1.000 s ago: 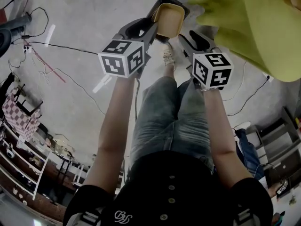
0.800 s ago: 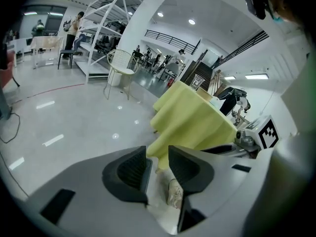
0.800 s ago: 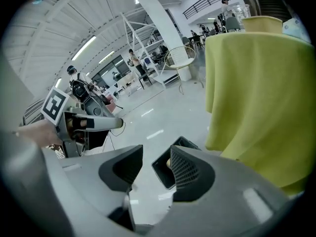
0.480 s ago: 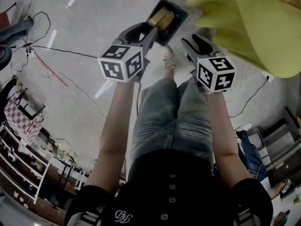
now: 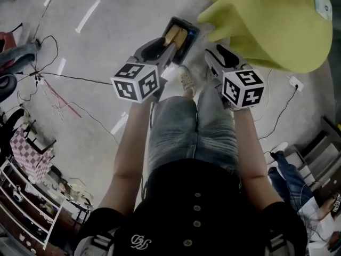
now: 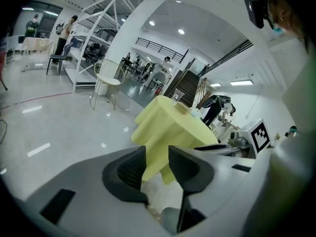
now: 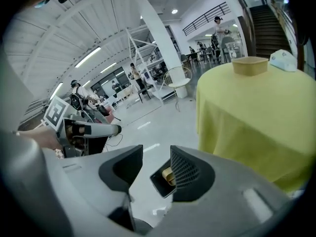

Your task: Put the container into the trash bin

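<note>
You hold both grippers out in front of you, above the grey floor (image 5: 106,47). The left gripper (image 5: 169,46) has its jaws apart and grasps nothing. In the left gripper view (image 6: 157,154) only the yellow-covered table (image 6: 168,127) shows in the gap between them, far behind. The right gripper (image 5: 212,53) is also released. Its jaws stand apart in the right gripper view (image 7: 155,157), and nothing is between the pads. The container (image 5: 175,36), a tan box, lies inside the dark rectangular trash bin (image 5: 192,28), which stands on the floor just beside the table (image 5: 266,25) and in front of your shoe (image 5: 187,80). From the head view the left gripper's tip overlaps the near edge of the bin, but it is well above it. In the right gripper view the trash bin (image 7: 157,182) appears low between the jaws with the container (image 7: 169,175) in it, partly hidden by the right jaw. A second tan box (image 7: 249,65) sits on the table (image 7: 256,107).
</note>
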`<state>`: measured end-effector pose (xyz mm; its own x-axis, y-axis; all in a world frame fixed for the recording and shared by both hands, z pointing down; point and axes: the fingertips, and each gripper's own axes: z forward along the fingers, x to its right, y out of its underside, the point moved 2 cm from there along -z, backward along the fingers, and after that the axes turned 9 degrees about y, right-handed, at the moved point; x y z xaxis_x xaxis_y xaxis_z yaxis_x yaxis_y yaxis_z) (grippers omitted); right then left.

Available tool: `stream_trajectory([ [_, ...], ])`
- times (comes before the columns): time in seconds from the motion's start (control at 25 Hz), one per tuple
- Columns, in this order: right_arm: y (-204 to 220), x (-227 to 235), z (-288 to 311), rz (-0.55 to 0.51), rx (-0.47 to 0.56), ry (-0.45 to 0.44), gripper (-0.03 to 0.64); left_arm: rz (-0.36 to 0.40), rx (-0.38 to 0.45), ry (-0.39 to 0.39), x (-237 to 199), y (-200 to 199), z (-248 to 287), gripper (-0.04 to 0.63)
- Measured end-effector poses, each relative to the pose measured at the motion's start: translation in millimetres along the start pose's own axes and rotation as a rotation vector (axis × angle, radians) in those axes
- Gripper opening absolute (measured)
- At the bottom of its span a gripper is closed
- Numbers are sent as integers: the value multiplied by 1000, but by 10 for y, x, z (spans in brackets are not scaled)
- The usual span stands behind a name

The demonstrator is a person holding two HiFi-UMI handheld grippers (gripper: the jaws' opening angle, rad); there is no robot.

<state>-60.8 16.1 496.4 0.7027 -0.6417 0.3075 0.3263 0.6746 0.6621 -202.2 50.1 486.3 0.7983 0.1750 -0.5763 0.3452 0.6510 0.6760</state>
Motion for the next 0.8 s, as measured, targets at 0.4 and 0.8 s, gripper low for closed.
stream_trajectory([
  [0.4,-524,72,-745,-68,114,11,167,84,60,94,766,-456,-54,129],
  [0.8,-760,115,-1620,-89,187,-53,118,153,161,376,1908,-781,32,127],
])
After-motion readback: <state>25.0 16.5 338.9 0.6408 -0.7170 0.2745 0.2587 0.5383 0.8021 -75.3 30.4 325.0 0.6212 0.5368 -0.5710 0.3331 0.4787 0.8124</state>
